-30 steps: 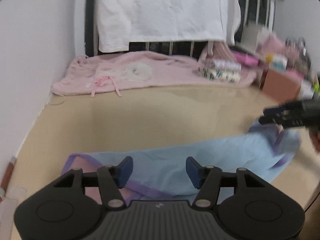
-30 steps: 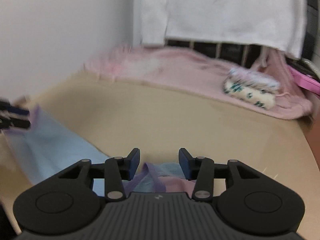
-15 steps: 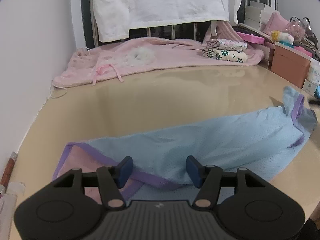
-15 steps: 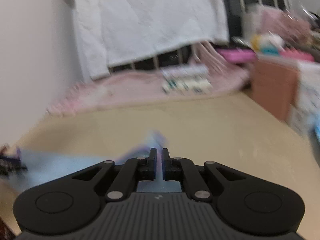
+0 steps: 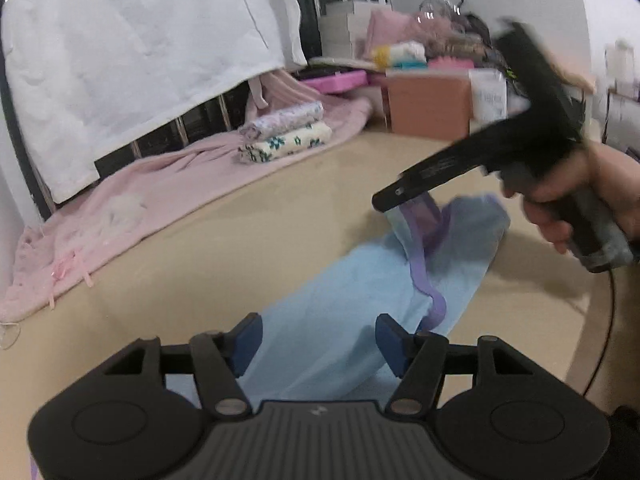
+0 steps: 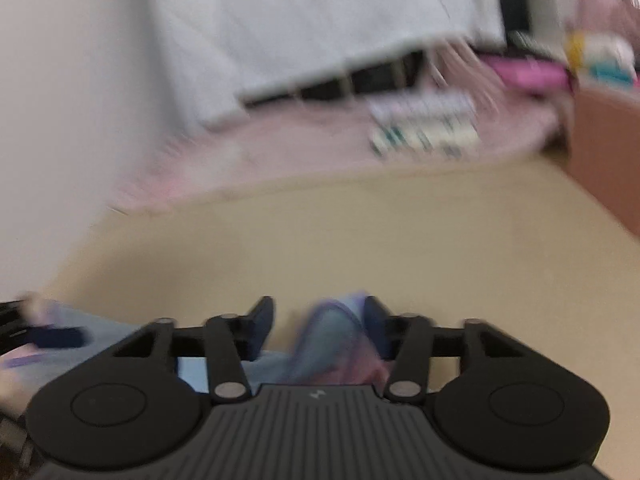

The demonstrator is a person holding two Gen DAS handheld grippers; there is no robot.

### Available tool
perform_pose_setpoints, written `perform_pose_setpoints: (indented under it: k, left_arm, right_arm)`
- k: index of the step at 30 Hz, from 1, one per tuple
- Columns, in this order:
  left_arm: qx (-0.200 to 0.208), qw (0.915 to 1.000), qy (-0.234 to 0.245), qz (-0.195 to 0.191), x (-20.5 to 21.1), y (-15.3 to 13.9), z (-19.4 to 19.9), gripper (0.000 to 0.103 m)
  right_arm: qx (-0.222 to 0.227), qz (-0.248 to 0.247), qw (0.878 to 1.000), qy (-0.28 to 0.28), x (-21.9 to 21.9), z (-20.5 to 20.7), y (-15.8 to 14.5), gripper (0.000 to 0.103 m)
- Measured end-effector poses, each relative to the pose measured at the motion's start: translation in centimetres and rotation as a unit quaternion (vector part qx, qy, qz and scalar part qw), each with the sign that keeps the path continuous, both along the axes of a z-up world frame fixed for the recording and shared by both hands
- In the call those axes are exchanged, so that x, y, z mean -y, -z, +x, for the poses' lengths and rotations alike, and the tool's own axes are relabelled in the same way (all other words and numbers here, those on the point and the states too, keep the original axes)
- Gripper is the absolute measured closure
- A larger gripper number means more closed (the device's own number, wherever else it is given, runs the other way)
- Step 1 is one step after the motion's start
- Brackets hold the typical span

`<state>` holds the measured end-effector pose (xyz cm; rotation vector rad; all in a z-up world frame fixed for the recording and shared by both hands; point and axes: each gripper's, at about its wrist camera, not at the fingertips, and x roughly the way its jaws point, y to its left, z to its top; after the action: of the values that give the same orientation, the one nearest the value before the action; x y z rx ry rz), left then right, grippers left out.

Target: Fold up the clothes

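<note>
Garment (image 5: 360,300), light blue with purple trim, lies across the tan table (image 5: 240,240); your left gripper (image 5: 318,340) sits wide apart over its near end; your right gripper (image 6: 318,326) has just been opening, far corner loose between its fingers.

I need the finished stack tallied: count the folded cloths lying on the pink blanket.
2, stacked on the pink blanket by the railing: the pale floral cloth on top, the cream blue-flowered cloth beneath. Others may hide underneath.
</note>
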<state>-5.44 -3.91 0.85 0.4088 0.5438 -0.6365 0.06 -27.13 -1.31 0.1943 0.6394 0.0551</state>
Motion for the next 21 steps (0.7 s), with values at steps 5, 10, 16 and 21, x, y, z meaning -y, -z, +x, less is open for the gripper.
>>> perform_pose_setpoints:
  k: [5,10,16,21]
  left_arm:
    - [-0.038,0.9991,-0.006,-0.017,-0.1,1.5,0.1,0.042]
    - [-0.071,0.997,-0.013,-0.03,-0.5,1.5,1.0,0.04]
    - [-0.076,0.9966,-0.017,-0.027,-1.0,1.2,0.7,0.041]
    - [-0.074,0.9947,-0.014,-0.071,-2.5,-1.2,0.9,0.044]
  right_arm:
    - [0.043,0.031,0.996,0.071,1.4,-3.0,0.9,0.098]
    - [0.1,0.081,0.983,0.129,2.5,-9.3,2.0,0.091]
    - [0.094,0.115,0.967,0.205,3.4,-13.7,3.9,0.063]
    - [0.132,0.137,0.966,0.172,6.1,-14.4,0.4,0.05]
